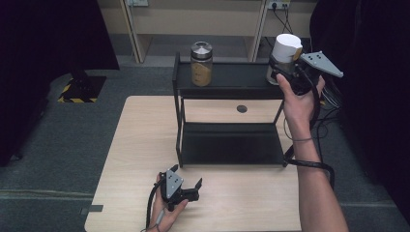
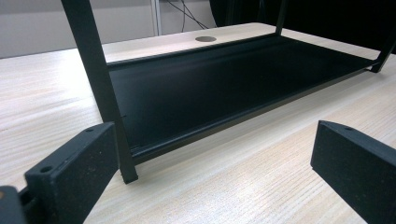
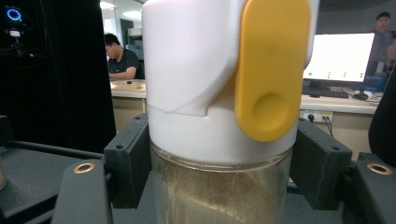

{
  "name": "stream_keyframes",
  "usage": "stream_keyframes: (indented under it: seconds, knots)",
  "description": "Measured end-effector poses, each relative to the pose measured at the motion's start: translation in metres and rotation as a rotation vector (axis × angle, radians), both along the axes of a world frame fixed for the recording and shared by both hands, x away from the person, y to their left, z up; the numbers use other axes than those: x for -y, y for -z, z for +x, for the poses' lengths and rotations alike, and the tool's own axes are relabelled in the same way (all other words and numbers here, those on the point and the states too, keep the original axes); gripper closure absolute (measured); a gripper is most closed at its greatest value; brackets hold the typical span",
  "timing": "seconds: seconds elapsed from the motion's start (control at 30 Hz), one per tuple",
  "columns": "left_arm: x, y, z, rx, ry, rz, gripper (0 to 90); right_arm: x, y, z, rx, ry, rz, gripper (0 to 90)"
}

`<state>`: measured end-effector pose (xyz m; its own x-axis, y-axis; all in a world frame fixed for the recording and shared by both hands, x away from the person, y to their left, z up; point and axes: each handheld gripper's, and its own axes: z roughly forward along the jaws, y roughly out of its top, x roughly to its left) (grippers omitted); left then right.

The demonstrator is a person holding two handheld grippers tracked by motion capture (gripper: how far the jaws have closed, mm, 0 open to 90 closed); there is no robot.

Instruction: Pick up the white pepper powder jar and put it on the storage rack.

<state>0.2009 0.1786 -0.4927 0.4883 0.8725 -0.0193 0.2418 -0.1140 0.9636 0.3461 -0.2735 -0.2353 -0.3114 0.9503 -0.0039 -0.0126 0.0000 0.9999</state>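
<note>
A glass jar (image 1: 286, 52) of tan powder, with a white lid and a yellow flip tab (image 3: 271, 70), is at the right end of the black rack's top shelf (image 1: 232, 77). My right gripper (image 1: 283, 66) is shut on the jar (image 3: 219, 93) just below the lid, one jaw on each side of the glass. Whether the jar's base rests on the shelf I cannot tell. My left gripper (image 1: 187, 177) lies low over the table (image 1: 140, 145) in front of the rack, open, with nothing between its pads (image 2: 77, 172).
A second jar (image 1: 201, 65) with a silver lid stands on the top shelf's left part. The rack's lower shelf (image 2: 224, 88) is bare, and its front left post (image 2: 93, 70) rises just beyond my left gripper. A round cable hole (image 1: 241, 108) sits in the table behind.
</note>
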Motion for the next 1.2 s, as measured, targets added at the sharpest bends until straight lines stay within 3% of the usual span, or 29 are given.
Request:
stream_keyframes:
  seconds: [0.07, 0.27, 0.6, 1.2]
  knots:
    - [0.000, 0.000, 0.000, 0.000, 0.000, -0.001, 0.2, 0.000, 0.000, 0.000, 0.001, -0.002, -0.001, 29.1]
    - [0.000, 0.000, 0.000, 0.001, 0.000, -0.003, 0.3, -0.001, -0.001, -0.007, 0.009, 0.008, -0.001, 6.6]
    - [-0.001, 0.000, 0.001, -0.007, -0.002, -0.009, 0.3, 0.007, 0.005, -0.020, 0.053, -0.017, -0.004, 6.0]
    - [-0.001, 0.000, 0.000, -0.003, -0.002, -0.007, 0.3, 0.013, 0.016, -0.042, 0.087, -0.045, -0.029, 5.8]
